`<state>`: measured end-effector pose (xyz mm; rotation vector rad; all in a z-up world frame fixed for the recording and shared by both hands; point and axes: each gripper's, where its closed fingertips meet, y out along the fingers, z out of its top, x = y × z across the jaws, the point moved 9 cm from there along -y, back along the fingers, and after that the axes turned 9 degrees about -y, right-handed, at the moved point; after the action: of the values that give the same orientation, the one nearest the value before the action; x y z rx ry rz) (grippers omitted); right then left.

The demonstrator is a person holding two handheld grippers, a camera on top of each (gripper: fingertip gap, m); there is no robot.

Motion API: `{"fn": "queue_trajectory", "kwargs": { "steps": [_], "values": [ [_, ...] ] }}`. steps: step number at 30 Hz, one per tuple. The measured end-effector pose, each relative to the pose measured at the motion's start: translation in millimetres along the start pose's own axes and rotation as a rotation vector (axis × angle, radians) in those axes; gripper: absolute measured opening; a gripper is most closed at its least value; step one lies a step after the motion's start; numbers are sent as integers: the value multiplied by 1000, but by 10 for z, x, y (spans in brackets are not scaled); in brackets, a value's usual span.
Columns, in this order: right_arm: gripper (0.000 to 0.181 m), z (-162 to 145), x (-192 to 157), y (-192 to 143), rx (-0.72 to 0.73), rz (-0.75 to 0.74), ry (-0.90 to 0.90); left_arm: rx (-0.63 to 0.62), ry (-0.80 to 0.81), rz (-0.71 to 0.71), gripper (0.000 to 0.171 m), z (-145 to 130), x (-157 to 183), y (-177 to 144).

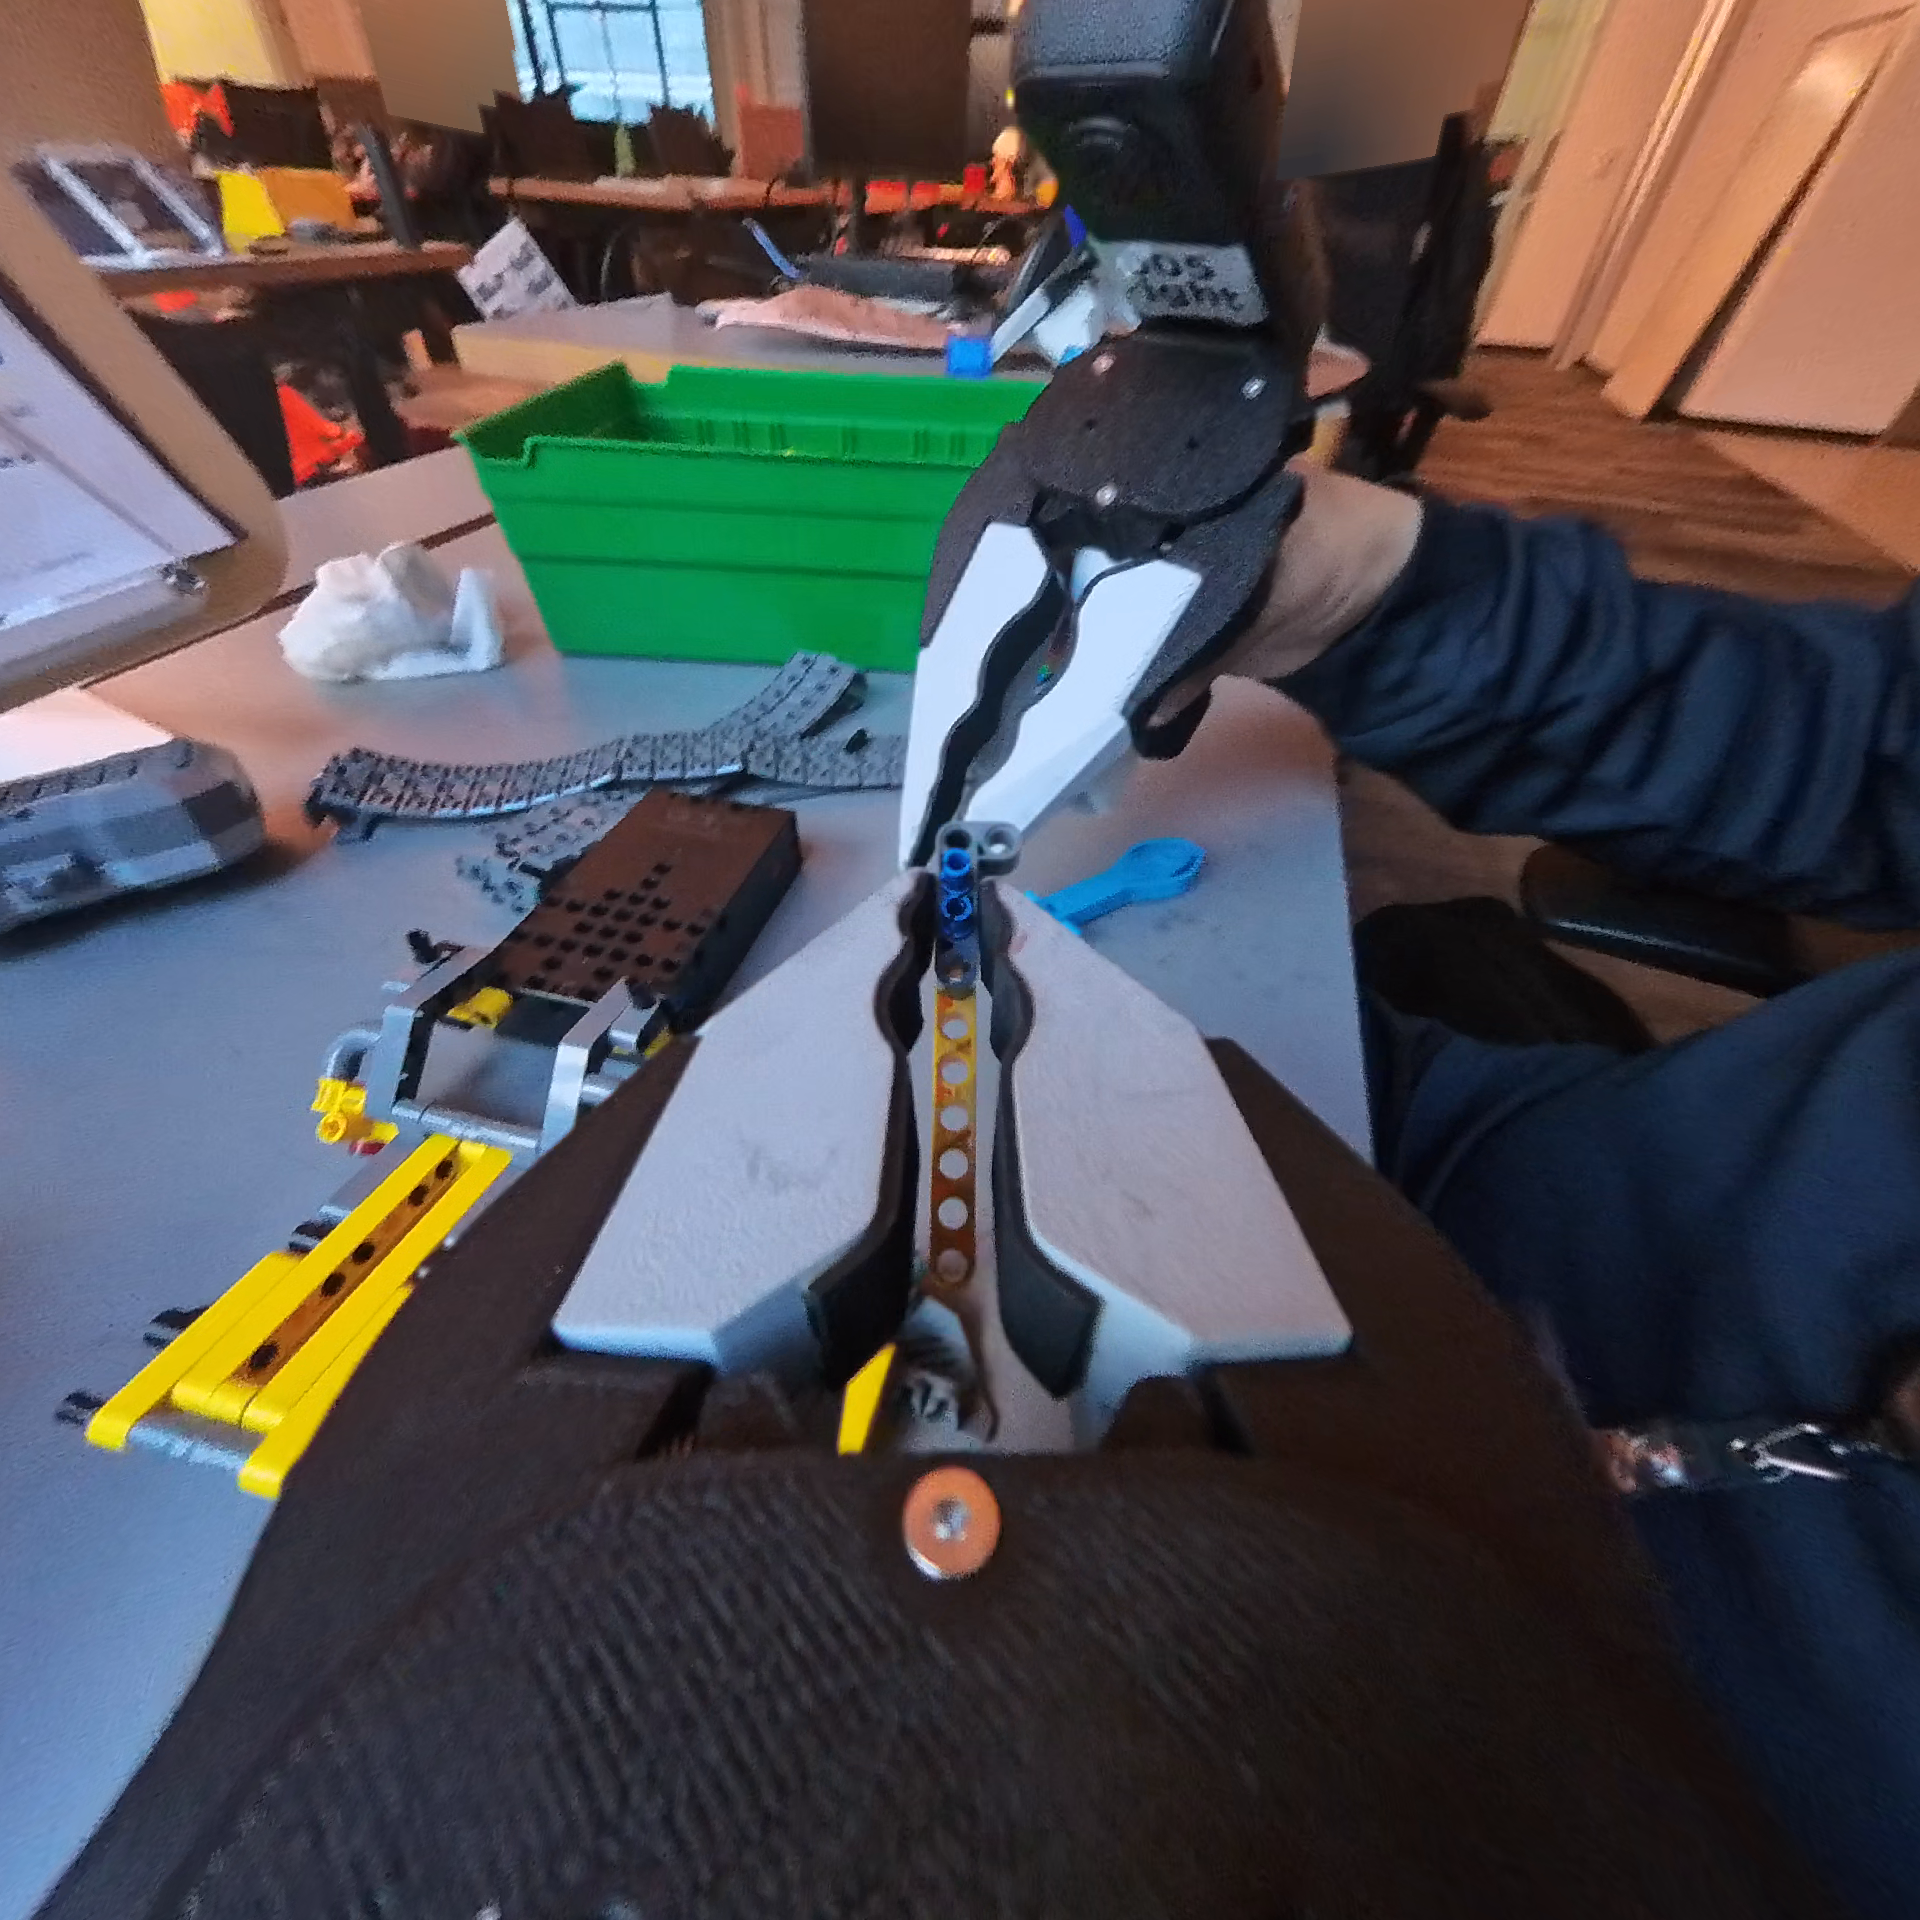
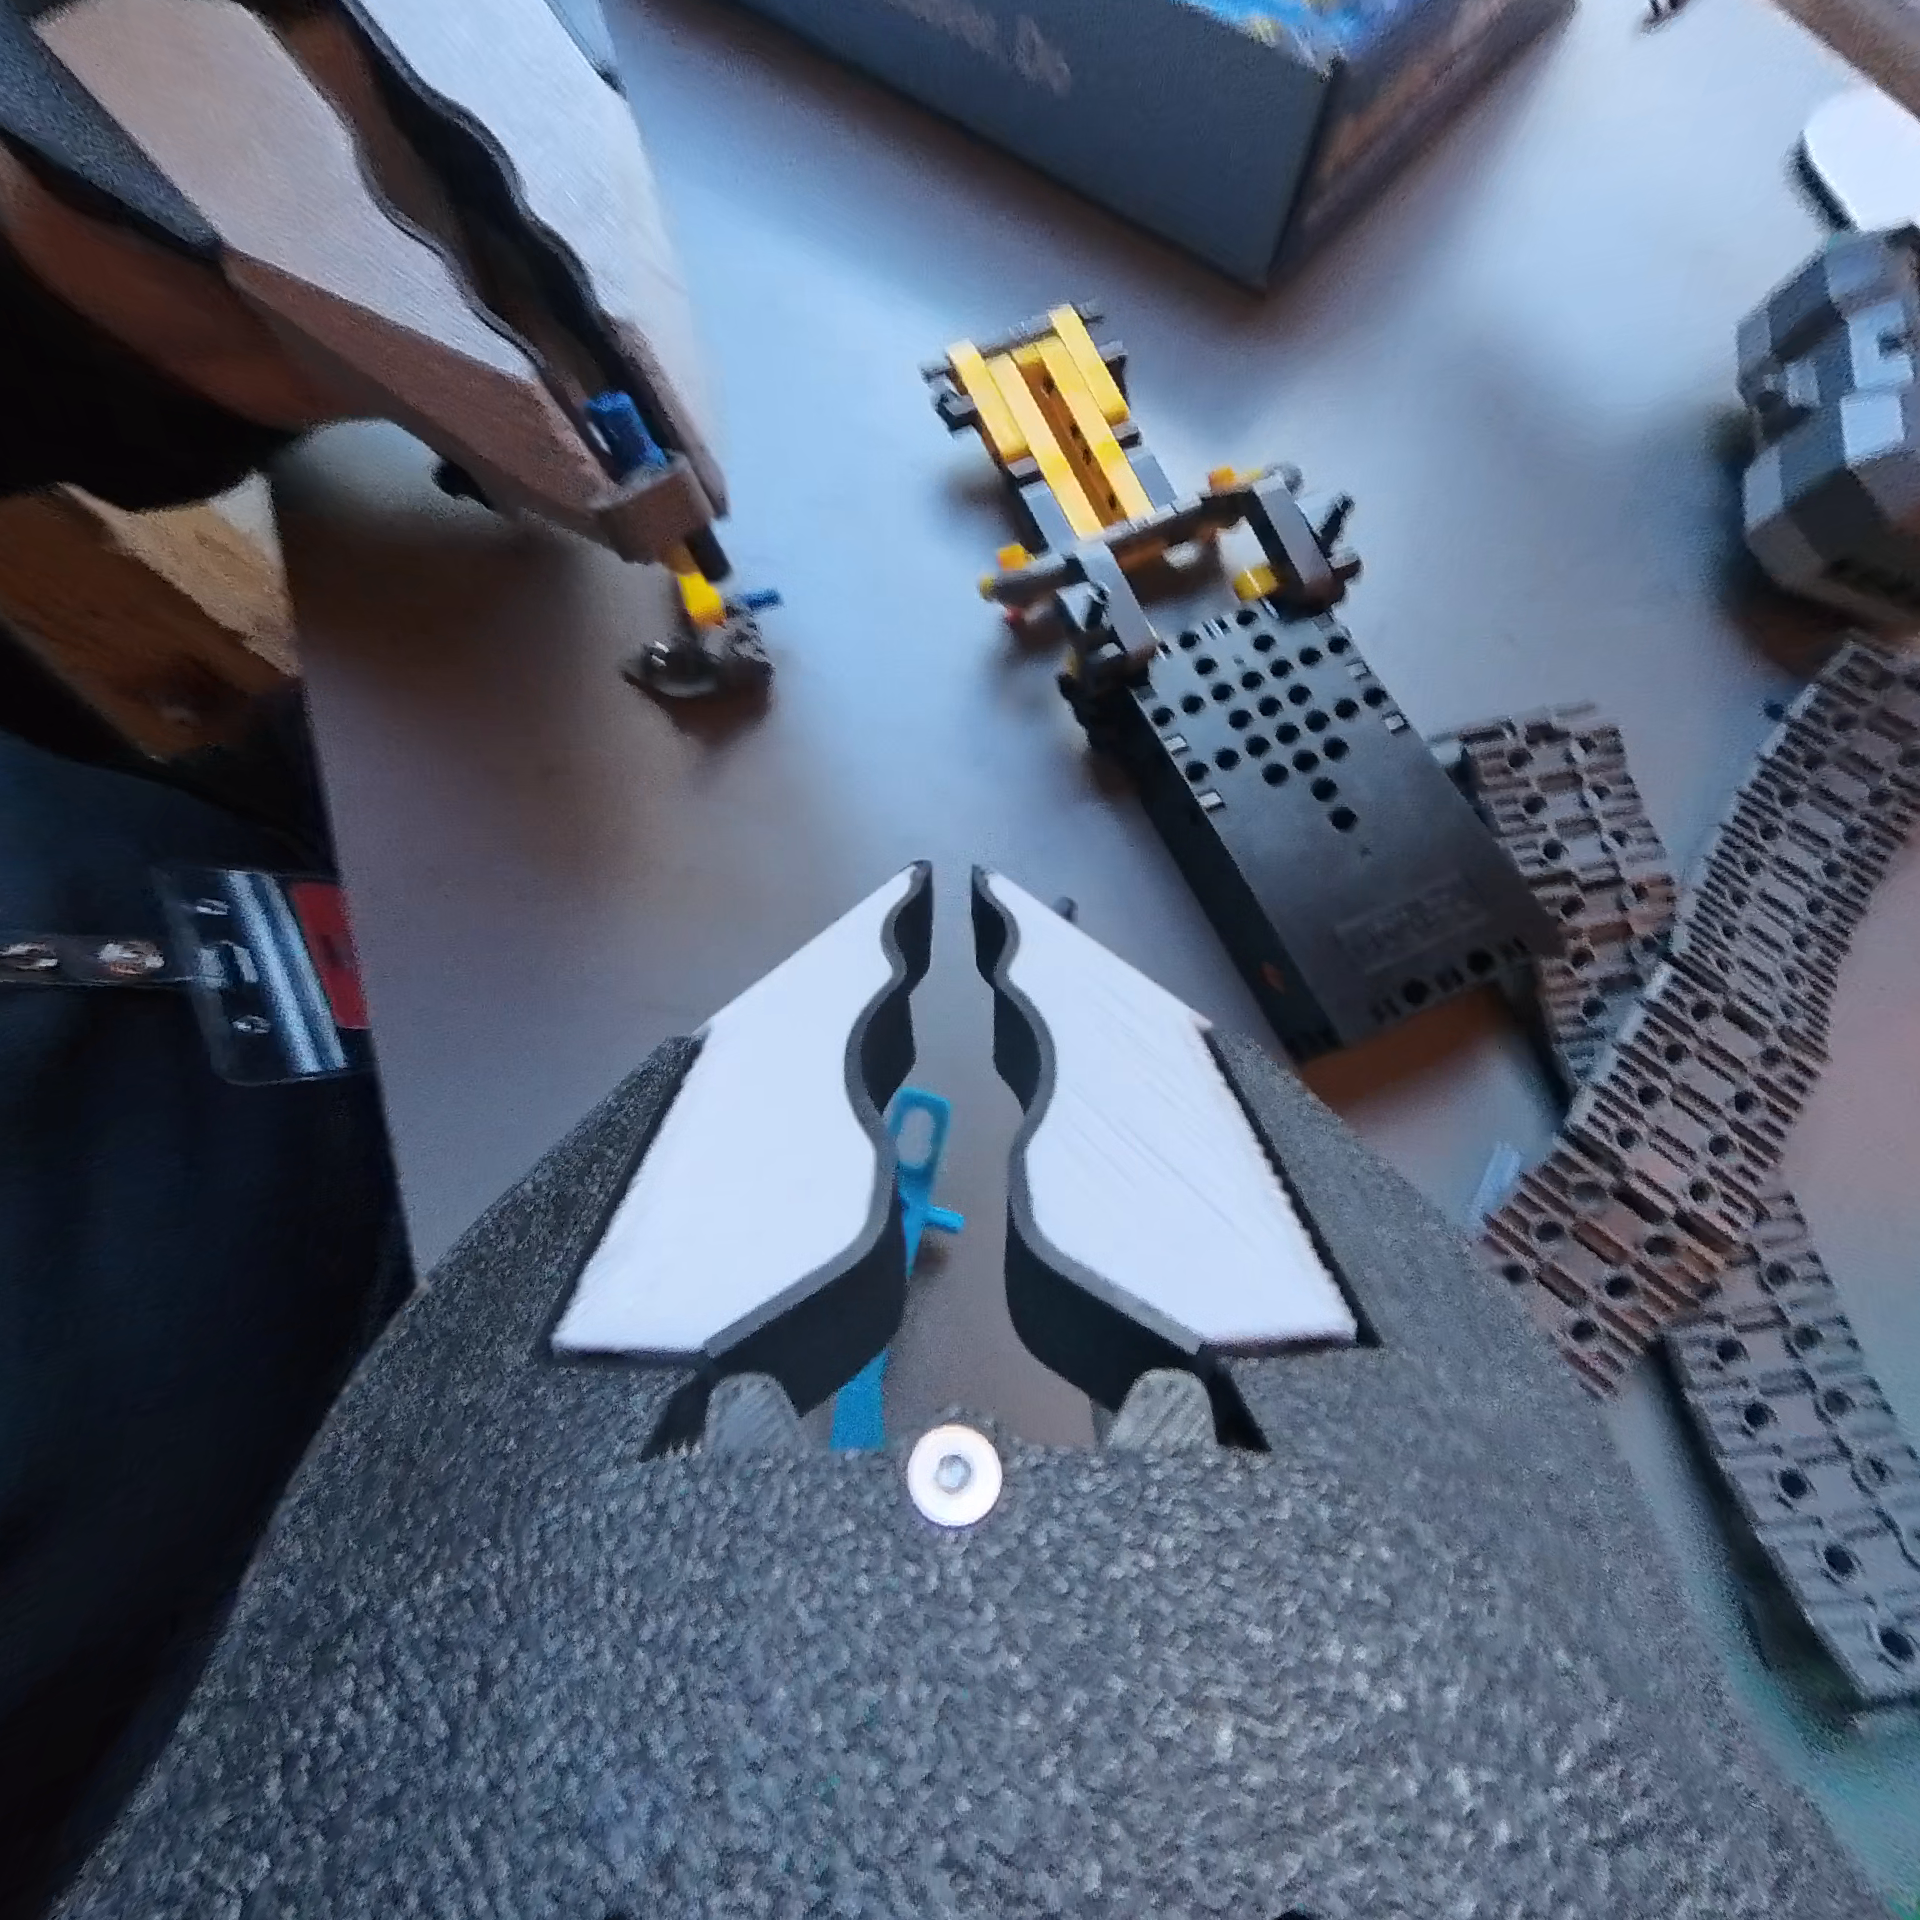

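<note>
My left gripper (image 1: 961,894) is shut on a small brick assembly: a grey connector (image 1: 977,844) with a blue pin sticks out past the tips, and a yellow holed beam (image 1: 953,1132) runs down between the fingers. In the right wrist view the left gripper (image 2: 665,499) holds it tilted just over a small dark piece (image 2: 696,665) on the table. My right gripper (image 2: 951,883) is open by a narrow gap and holds nothing. In the left wrist view its tips (image 1: 966,831) hover right at the grey connector.
A black holed box with yellow beams and grey frame (image 1: 644,914) (image 2: 1268,748) lies on the grey table. Dark track strips (image 2: 1662,1039), a blue tool (image 2: 914,1143), a green bin (image 1: 727,520), a grey blocky part (image 2: 1839,416) and a cardboard box (image 2: 1091,104) lie around. The gap from one gripper's tips to the other's is roughly 8 cm.
</note>
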<state>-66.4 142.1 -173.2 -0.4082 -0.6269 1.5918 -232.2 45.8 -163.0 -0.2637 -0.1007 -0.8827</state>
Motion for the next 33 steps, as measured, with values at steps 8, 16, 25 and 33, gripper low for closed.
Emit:
{"fn": "queue_trajectory", "kwargs": {
  "steps": [8, 16, 25, 33],
  "values": [
    [7, 320, -219, -134, 201, 42, -107, 50, -31, -110, 6, 40, 78, -5],
    [10, 429, -356, -196, 280, 95, -174, 115, -24, -192, 6, 87, 148, -32],
    [5, 445, -447, -165, 252, 73, -271, 45, 21, -149, 9, 53, 139, -13],
    [1, 432, -429, -185, 244, 59, -278, 17, 71, -146, 7, 58, 155, -25]
  ]
}}
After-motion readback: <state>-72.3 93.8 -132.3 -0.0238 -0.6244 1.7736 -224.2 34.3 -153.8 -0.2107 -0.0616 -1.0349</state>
